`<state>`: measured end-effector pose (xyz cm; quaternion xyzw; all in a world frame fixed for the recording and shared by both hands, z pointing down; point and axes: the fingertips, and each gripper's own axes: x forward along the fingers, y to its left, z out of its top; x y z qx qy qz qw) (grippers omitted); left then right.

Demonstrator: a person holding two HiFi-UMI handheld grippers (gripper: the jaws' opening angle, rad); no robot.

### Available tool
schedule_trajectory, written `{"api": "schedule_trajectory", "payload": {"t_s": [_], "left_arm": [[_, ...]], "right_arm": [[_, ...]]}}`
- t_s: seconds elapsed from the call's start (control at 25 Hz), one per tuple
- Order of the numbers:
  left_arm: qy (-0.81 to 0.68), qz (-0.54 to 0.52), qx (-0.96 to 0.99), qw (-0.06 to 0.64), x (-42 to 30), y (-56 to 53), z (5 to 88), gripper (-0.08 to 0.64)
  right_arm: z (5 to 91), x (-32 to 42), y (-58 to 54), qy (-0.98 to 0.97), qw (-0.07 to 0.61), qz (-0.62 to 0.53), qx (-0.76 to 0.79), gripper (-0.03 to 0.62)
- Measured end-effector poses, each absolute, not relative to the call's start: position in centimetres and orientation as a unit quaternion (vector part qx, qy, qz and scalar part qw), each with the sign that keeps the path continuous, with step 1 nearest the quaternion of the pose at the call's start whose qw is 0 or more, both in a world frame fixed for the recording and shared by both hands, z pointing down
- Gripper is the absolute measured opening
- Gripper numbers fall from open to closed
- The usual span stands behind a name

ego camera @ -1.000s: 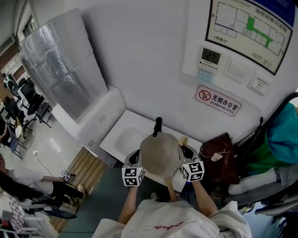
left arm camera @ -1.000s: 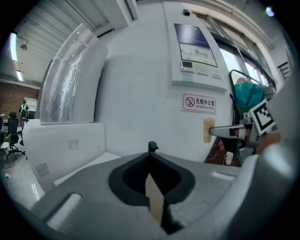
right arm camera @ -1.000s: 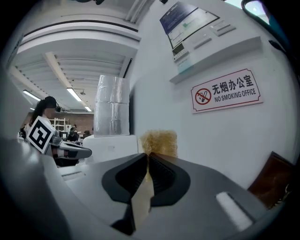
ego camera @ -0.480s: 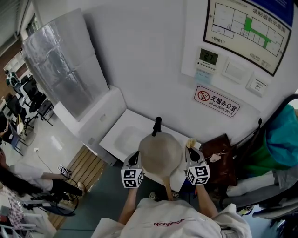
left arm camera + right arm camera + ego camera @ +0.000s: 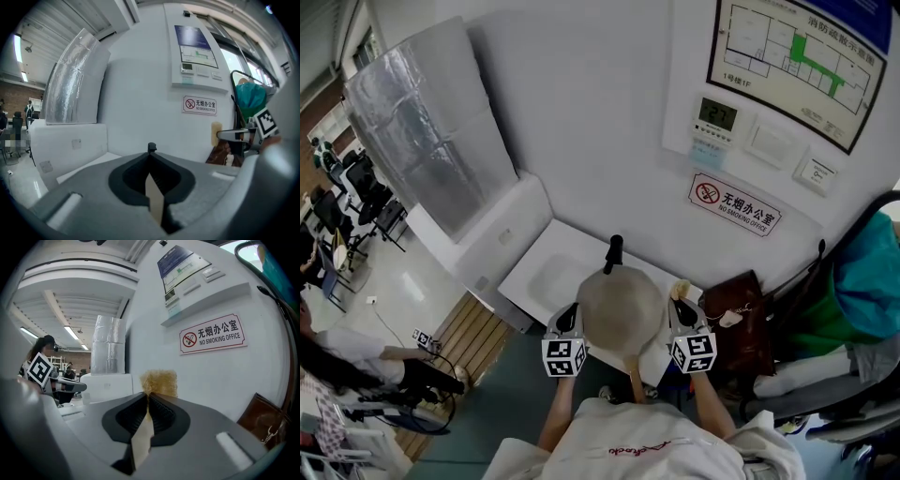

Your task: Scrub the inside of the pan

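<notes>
Right claw (image 5: 149,395) is pinching a yellowish scrub pad (image 5: 160,382), centre of its view. Left claw (image 5: 150,157) is pressed together, empty. Brown bag (image 5: 263,422) sits lower right, contents not visible.

We wear a white short-sleeved shirt (image 5: 647,442) with red lettering. Our left gripper (image 5: 570,317) and right gripper (image 5: 679,306) are grey, each with a black-and-white marker cube (image 5: 565,357).

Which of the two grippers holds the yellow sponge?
The right gripper: the yellow sponge sticks out of its shut jaws. The left gripper has none.
</notes>
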<state>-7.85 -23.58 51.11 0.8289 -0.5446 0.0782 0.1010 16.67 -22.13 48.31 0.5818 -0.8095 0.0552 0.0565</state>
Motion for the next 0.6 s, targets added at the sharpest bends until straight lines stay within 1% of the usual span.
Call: {"api": "schedule_trajectory", "payload": {"t_s": [0.6], "left_arm": [[-0.544, 0.08, 0.828, 0.109, -7.44, -23.83, 51.94, 0.0]], "right_arm": [[48.57, 16.61, -22.55, -0.811, 0.05, 0.062, 0.58, 0.025]]}}
